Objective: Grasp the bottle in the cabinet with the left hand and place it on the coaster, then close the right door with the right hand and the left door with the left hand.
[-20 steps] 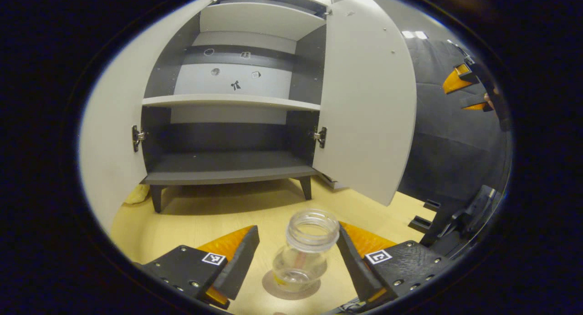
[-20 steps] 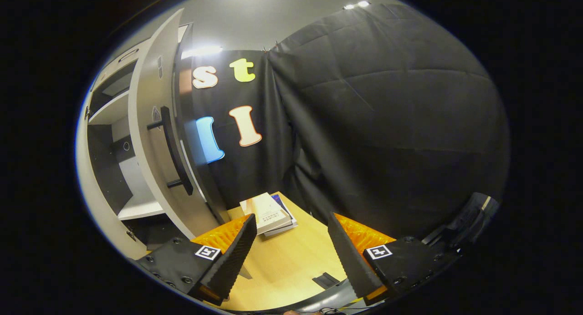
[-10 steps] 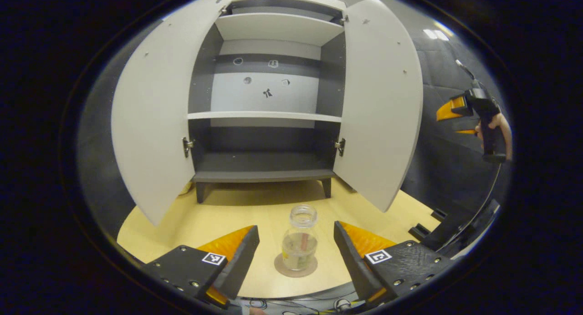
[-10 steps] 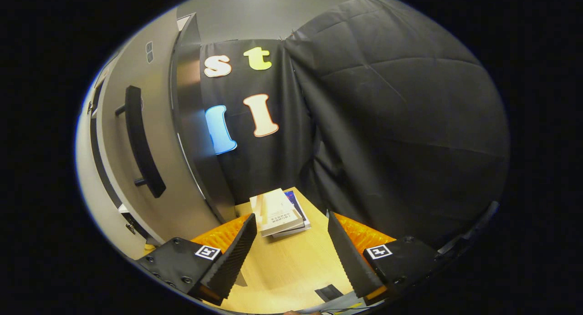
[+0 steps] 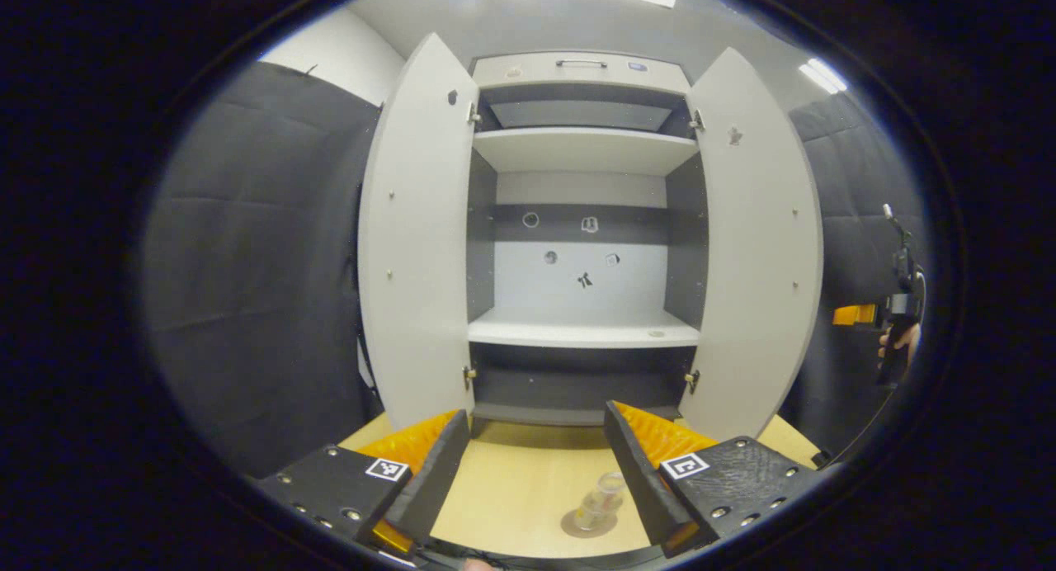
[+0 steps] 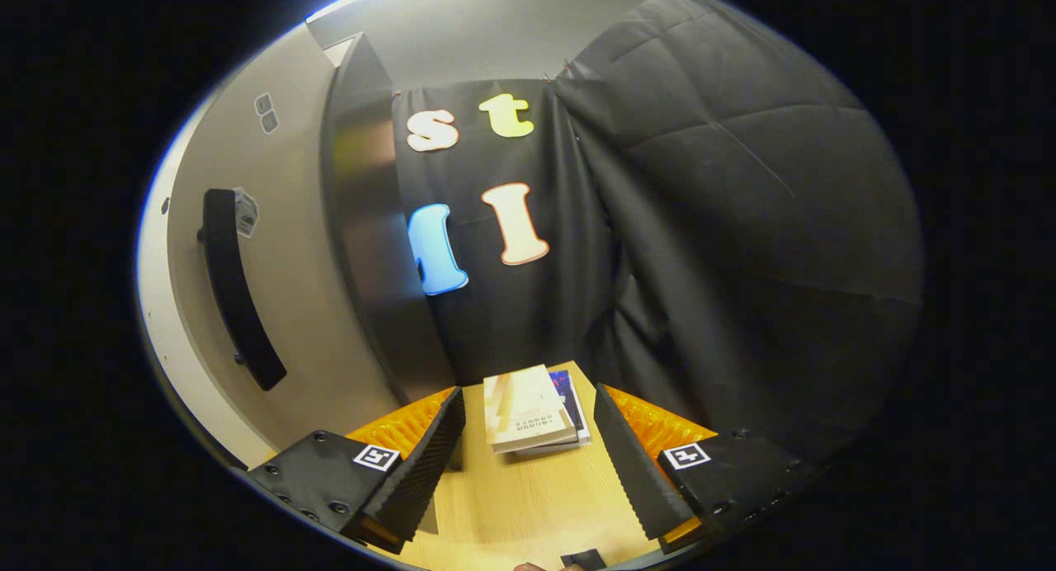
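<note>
Cabinet point(image 5: 582, 249) status: in the left gripper view we see it standing at the far side of the table point(image 5: 511, 488), with both doors swung wide. We note the left door point(image 5: 417, 249) and the right door point(image 5: 755, 249) each angled outward toward us, exposing pale shelves and a dark back panel with small markings.

We locate the bottle point(image 5: 601, 502) on the near part of the table, upright on the round coaster point(image 5: 587, 525), well apart from the cabinet. It is clear and has no cap. It sits just beside the inner edge of our right-hand finger in that view, and we see no contact.

We record the left gripper point(image 5: 536, 472) with its jaws spread apart and nothing between them; the bottle lies lower and farther off than the fingertips.

At the far right edge of the same view we see a hand point(image 5: 899, 344) holding the other gripper beyond the right door.

In the right gripper view, we record the right gripper point(image 6: 528, 464) with jaws also spread apart and empty. To its left we see the outer face of the right door point(image 6: 289, 307), with its dark bar handle point(image 6: 235, 299). Ahead, on the table point(image 6: 528, 505), a stack of books point(image 6: 532, 410) lies near the black cloth wall.
</note>
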Available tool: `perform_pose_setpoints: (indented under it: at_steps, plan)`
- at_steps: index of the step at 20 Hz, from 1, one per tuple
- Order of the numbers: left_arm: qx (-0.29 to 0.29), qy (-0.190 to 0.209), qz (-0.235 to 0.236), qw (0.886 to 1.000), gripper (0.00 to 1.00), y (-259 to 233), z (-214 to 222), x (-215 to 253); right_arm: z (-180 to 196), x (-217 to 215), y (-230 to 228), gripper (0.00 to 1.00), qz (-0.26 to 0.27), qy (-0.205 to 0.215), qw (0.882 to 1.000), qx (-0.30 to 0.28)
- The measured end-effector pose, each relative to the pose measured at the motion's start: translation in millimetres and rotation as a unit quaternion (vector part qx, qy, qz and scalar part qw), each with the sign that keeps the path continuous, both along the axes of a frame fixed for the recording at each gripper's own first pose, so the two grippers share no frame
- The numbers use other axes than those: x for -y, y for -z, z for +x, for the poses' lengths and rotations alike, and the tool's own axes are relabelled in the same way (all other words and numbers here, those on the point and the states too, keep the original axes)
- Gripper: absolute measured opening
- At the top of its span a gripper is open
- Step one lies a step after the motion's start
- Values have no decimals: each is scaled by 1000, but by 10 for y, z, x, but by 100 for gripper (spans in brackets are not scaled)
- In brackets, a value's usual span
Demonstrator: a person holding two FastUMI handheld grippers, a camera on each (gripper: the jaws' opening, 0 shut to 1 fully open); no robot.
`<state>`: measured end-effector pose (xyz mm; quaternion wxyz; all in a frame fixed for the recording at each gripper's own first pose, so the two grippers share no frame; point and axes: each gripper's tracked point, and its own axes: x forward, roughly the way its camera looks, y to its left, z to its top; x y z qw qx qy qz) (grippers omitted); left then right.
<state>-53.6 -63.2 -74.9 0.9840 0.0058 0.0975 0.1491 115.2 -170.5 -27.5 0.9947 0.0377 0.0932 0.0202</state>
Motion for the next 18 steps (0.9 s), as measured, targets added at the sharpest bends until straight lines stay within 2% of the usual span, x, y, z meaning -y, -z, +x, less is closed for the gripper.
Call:
perform_pose_setpoints:
  at_steps: [1,2,6,7,9,10,11,12,14,17,18]
  plan:
    - [0,-22,8,1000,95,-117,0,-65,25,-33,-72,100,-1,-12,1000,8]
    - [3,-36,10,999,95,-226,-16,-85,33,-86,-143,97,1,-23,1000,17]
    - [24,-47,-2,999,94,-621,98,-137,109,-260,-465,100,-2,-54,997,50]
    - [22,-53,3,998,100,-679,126,-188,121,-307,-532,100,-7,-61,997,55]
    - [24,-61,8,998,100,-791,192,-304,109,-399,-648,100,-22,-72,995,61]
    - [29,-58,5,998,100,-840,244,-331,111,-449,-727,100,-27,-78,995,63]
    - [37,-54,0,998,88,-892,290,-363,113,-513,-807,96,-28,-85,994,65]
    - [45,-49,-7,998,100,-919,325,-396,106,-616,-877,100,-26,-96,993,66]
    - [54,-38,-19,998,100,-923,362,-464,119,-741,-974,96,-25,-106,992,61]
    - [58,-30,-19,998,100,-907,368,-613,106,-940,-1098,100,-37,-113,991,68]
    - [57,-29,-22,998,100,-875,359,-665,112,-997,-1095,96,-44,-113,990,69]
